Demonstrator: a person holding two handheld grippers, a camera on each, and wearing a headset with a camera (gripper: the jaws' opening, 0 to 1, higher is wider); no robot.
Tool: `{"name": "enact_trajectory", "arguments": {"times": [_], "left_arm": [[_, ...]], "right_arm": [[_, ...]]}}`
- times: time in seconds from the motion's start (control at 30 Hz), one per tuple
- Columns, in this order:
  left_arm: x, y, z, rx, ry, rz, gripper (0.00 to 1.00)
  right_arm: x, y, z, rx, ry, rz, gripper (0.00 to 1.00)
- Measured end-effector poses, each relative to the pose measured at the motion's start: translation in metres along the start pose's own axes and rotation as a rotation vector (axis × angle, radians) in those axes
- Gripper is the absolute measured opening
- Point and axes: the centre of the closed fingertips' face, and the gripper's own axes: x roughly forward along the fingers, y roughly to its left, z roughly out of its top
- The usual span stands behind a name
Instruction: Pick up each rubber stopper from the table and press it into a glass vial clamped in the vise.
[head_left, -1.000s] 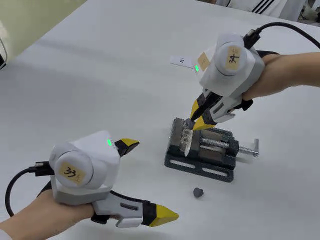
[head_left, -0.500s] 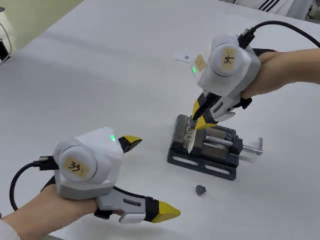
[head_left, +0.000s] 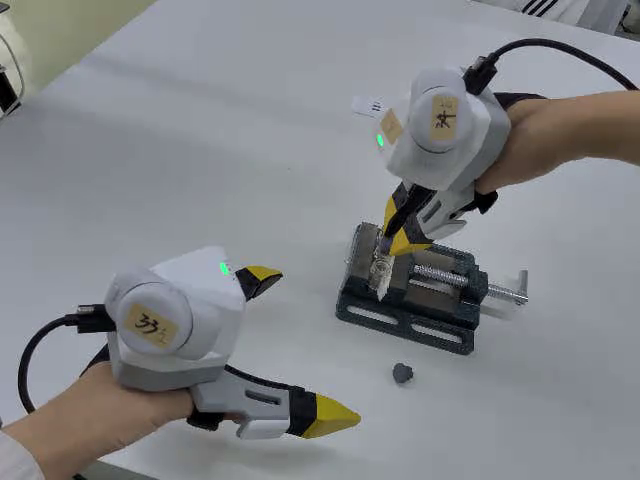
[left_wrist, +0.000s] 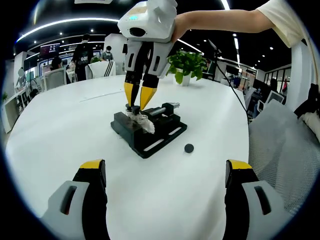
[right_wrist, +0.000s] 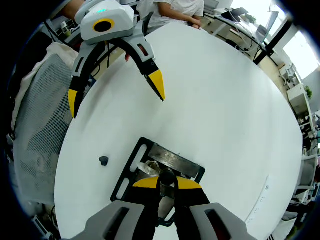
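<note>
A black vise (head_left: 440, 322) (left_wrist: 159, 137) stands on the white table and clamps a clear glass vial (head_left: 379, 272) (right_wrist: 151, 167). My right gripper (head_left: 396, 240) (right_wrist: 167, 183) points down over the vial. It is shut on a dark rubber stopper (right_wrist: 167, 177), which sits right at the vial's mouth. In the left gripper view the right gripper (left_wrist: 137, 104) comes down onto the vise. A second dark stopper (head_left: 402, 373) (left_wrist: 189, 148) (right_wrist: 103, 160) lies loose on the table in front of the vise. My left gripper (head_left: 300, 348) (left_wrist: 165, 167) (right_wrist: 116, 99) hovers open and holds nothing, to the left of the vise.
The vise's screw handle (head_left: 510, 292) sticks out to the right. A small white paper label (head_left: 368, 103) lies on the table behind the right gripper. Cables trail from both grippers. Office chairs, a potted plant (left_wrist: 187, 62) and people are beyond the table.
The head camera has shifted a little. My right gripper stays over the vial with the stopper, its body slightly more upright. The left gripper has hardly moved.
</note>
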Motion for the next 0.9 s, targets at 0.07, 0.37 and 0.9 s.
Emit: {"name": "enact_trajectory", "arguments": {"times": [0.07,0.37,0.9], "left_arm": [[0.0001,-0.0001,-0.0001,0.0,-0.001,0.0,0.99],[0.0014,-0.0003,-0.0002,-0.004,-0.005,-0.002,0.99],[0.0038,0.0001,-0.0007,-0.007,-0.011,-0.008,0.99]], "right_arm": [[-0.0001,-0.0002,-0.0003,-0.002,0.014,0.002,0.06],[0.0005,-0.0009,0.001,0.059,0.073,0.025,0.05],[-0.001,0.0036,0.0009,0.244,0.06,-0.015,0.05]]}}
